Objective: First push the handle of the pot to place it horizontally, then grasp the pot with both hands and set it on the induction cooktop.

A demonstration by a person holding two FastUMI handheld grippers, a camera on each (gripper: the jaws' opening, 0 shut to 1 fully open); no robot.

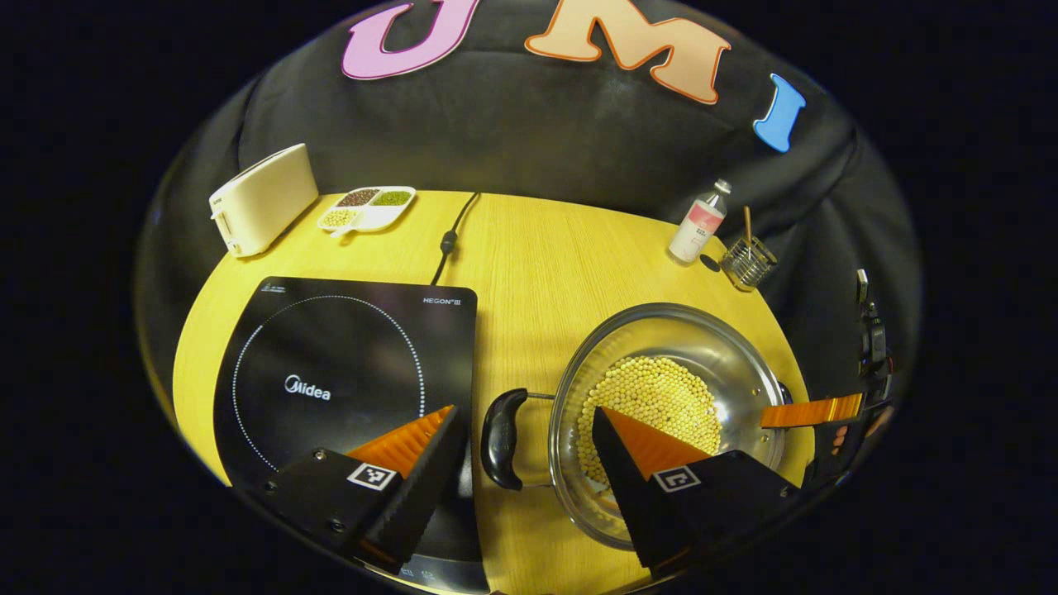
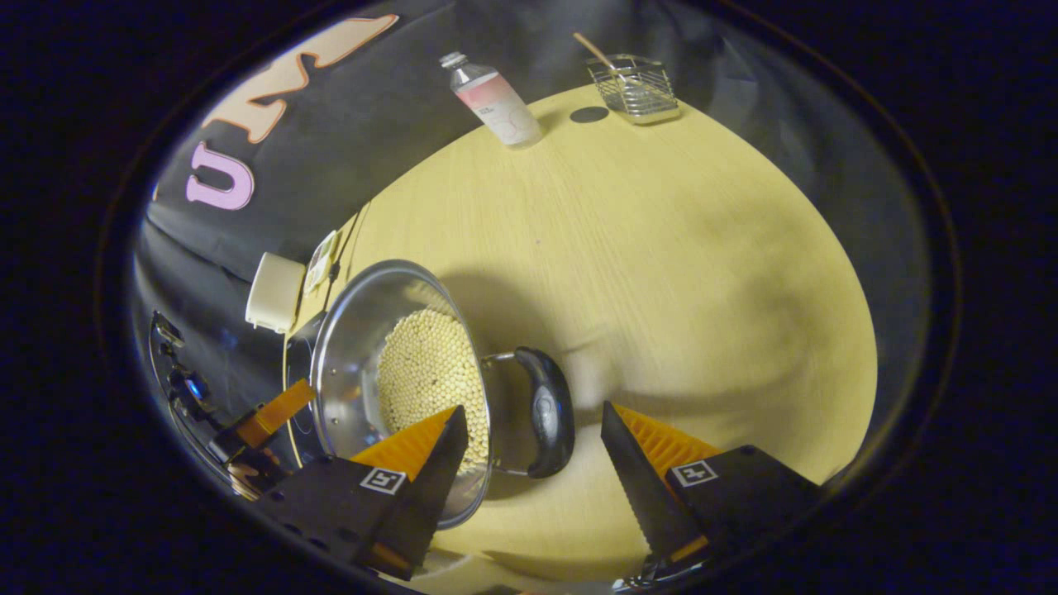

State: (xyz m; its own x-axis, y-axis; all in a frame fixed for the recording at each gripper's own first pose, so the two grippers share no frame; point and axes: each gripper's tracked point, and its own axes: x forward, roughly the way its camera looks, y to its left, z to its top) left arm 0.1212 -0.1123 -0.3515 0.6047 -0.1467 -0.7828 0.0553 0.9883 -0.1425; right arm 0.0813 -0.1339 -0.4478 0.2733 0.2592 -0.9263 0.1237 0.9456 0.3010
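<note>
The left gripper (image 1: 524,446) has two wedge-shaped fingers (image 1: 421,483) with ribbed inner faces, each tapering to a point at 12 o'clock. Each finger sits on a blocky, matte base carrying a small square white tag with a black coded pattern, and a few round screw heads show on the base at 7 o'clock. The right gripper (image 2: 531,450) is built the same: ribbed wedge fingers (image 2: 640,479), coded square tags, screws along the base edge.
</note>
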